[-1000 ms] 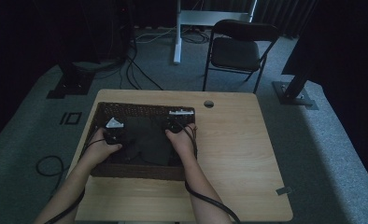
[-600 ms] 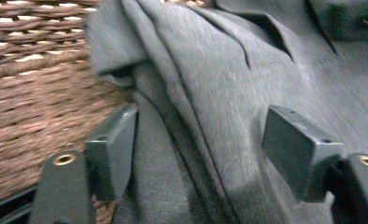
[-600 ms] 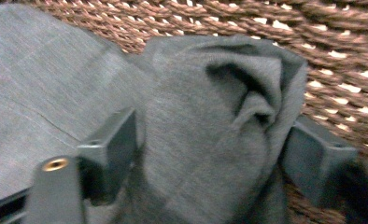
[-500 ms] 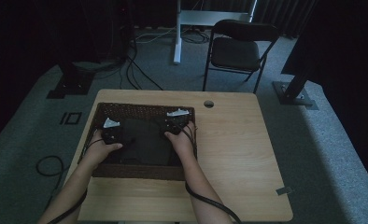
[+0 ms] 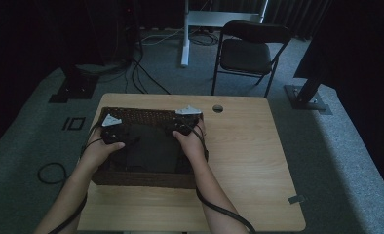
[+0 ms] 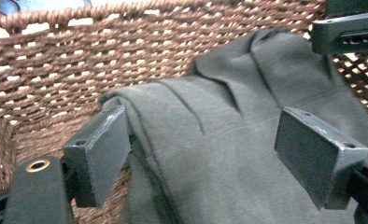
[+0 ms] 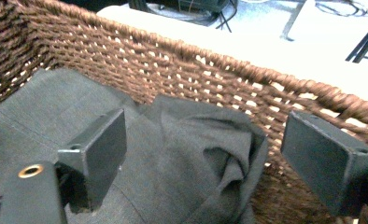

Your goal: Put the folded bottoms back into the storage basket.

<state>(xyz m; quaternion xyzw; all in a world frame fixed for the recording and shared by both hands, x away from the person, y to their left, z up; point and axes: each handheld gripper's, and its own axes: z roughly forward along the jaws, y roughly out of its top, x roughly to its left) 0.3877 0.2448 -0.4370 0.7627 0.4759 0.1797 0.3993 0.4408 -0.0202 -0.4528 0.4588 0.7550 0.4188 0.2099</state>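
One light wooden bench (image 5: 248,161) carries a brown woven wicker basket (image 5: 141,179); inside lies a folded dark grey cloth (image 5: 151,151), laid flat for storage. Both tools, left tool (image 6: 215,158) and right tool (image 7: 219,158), have just been opening; released, they hover above it, nothing gripped.

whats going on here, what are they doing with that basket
A person holds a two-jaw gripper in each hand over a brown wicker basket on a wooden table. A dark grey folded garment lies inside the basket. The left gripper and the right gripper have both just been opening, and their jaws now stand wide apart above the cloth, with the pads not pressing on it. It looks as if the garment has just been let go into the basket.
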